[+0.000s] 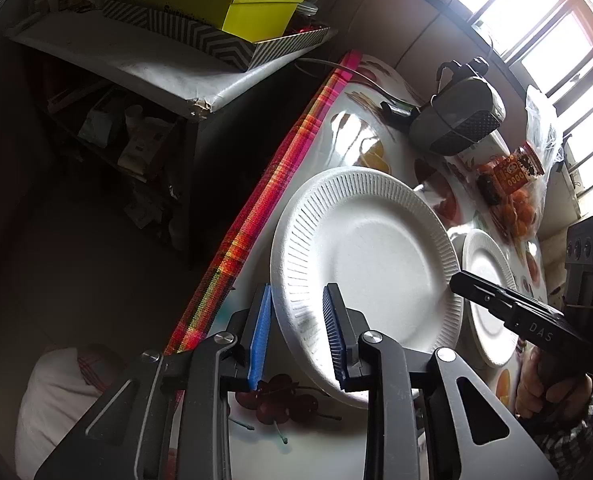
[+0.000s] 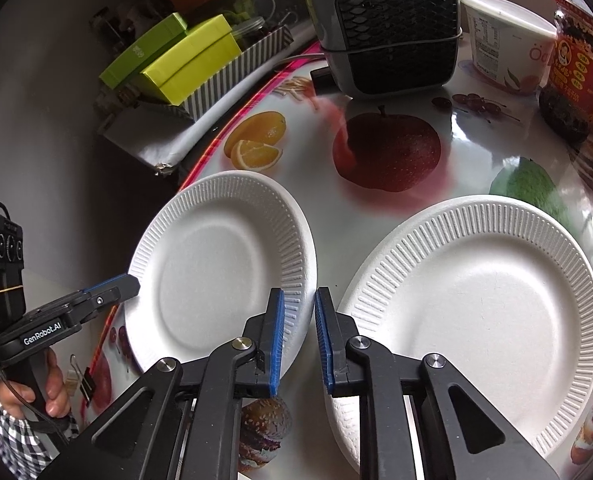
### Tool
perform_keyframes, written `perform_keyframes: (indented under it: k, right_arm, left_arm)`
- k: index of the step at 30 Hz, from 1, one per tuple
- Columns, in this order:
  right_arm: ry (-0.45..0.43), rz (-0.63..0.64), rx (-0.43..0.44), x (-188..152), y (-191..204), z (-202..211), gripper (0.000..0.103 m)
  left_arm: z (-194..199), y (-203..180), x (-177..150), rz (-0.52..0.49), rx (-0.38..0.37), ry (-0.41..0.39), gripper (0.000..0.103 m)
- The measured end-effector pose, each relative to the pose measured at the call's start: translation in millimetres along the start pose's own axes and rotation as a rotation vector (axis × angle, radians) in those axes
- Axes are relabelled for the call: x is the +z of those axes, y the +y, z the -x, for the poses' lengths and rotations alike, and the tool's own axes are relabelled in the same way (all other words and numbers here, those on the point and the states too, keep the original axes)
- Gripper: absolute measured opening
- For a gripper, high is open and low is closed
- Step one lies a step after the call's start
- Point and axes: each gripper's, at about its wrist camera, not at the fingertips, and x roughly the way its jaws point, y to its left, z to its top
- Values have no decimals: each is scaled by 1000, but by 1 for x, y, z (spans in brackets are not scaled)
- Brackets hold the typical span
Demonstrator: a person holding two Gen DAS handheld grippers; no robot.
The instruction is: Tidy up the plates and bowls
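Note:
Two white ribbed foam plates lie on the fruit-print table. My left gripper (image 1: 296,332) is open, its blue pads astride the near rim of the left plate (image 1: 376,256), which tilts up at the table's left edge. In the right wrist view that plate (image 2: 216,272) is at left and the left gripper (image 2: 124,286) reaches its left rim. My right gripper (image 2: 299,340) is open and empty, sitting in the gap between the left plate and the second plate (image 2: 488,296). The second plate also shows in the left wrist view (image 1: 486,276).
A grey heater (image 2: 388,28), a white tub (image 2: 500,36) and a red-labelled jar (image 2: 572,76) stand at the back of the table (image 2: 388,208). A bag of oranges (image 1: 516,200) is at the far right. A shelf with green boxes (image 1: 232,0) stands beyond the table's left edge.

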Motion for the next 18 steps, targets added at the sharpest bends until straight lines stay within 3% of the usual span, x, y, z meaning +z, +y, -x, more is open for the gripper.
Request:
perform_keyframes:
  k: [18]
  right_arm:
    - [-37, -2, 20, -4, 7, 21, 15]
  left_arm:
    - [19, -7, -2, -32, 22, -33, 26]
